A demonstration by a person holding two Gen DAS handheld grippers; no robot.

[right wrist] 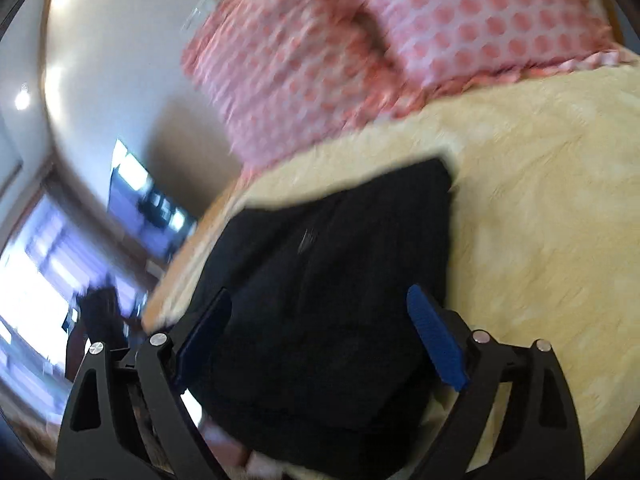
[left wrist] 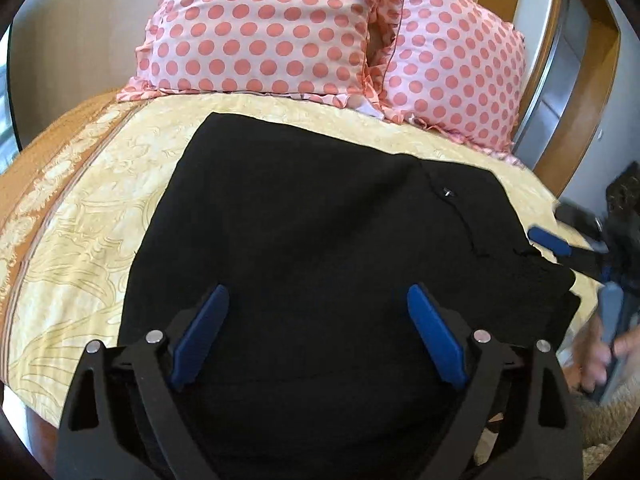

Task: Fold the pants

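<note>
black pants (left wrist: 304,248), unlabelled, on yellow bedspread (left wrist: 92,216)

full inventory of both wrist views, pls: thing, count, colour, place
pants: 1, black, folded flat on the bedspread, centre
bedspread: 1, pale yellow with an orange patterned border, covering the bed
pillows: 2, pink with coral dots, side by side at the head of the bed
window: 1, bright, blurred, far left in right wrist view
left gripper: 1, black with blue pads, open over the pants
right gripper: 1, same colours, open over the pants
</note>
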